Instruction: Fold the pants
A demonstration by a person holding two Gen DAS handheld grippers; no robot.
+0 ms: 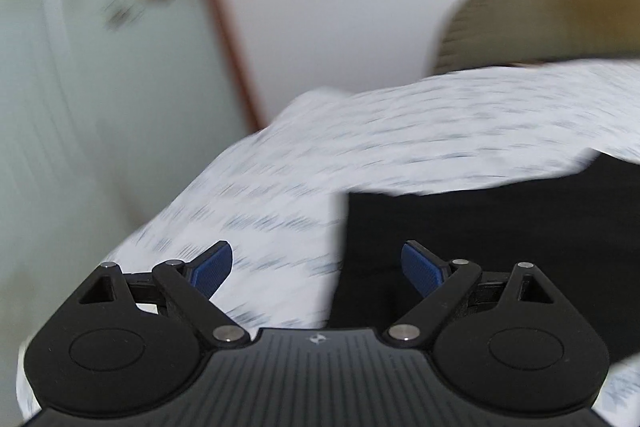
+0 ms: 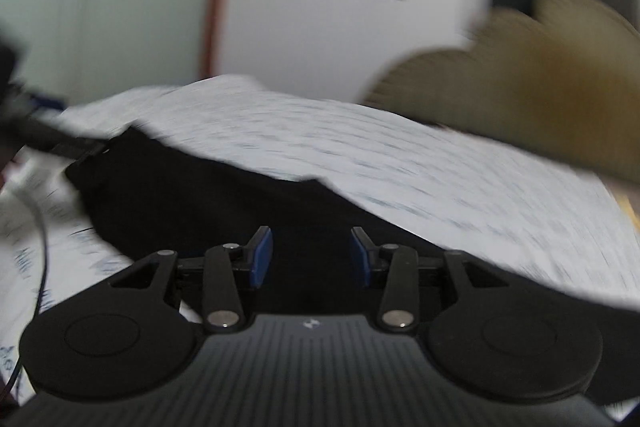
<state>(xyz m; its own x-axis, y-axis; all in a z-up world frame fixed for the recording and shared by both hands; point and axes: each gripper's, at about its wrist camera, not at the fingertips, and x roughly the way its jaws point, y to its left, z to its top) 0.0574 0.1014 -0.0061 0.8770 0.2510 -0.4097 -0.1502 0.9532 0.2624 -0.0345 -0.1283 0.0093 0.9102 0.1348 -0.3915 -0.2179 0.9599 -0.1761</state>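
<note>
- White printed cloth (image 1: 400,131) covers the surface under the pants; you see it across the middle of the left wrist view and the centre-right of the right wrist view. Whether it lies on a bed or a bench, the blur does not let you tell.
- Black pants (image 2: 192,195) lie on that cloth: lower right of the left wrist view, left and centre of the right wrist view. They read as one flat, dark slab with straight edges and a square corner, which suggests at least one fold is already laid. How many layers there are, you cannot tell, since the fabric shows no seams or creases through the motion blur.
- Judging by that tidy outline, you are partway or late in the fold; a further fold or a smoothing pass may remain.
- Your left claw (image 1: 316,265) stands wide, blue pads well apart, holding nothing, over the pants' left edge where black meets white.
- Your right claw (image 2: 311,257) is parted more narrowly, also empty, with black fabric showing between the pads.
- Tan shape (image 2: 532,87) at the upper right is too smeared to name.
</note>
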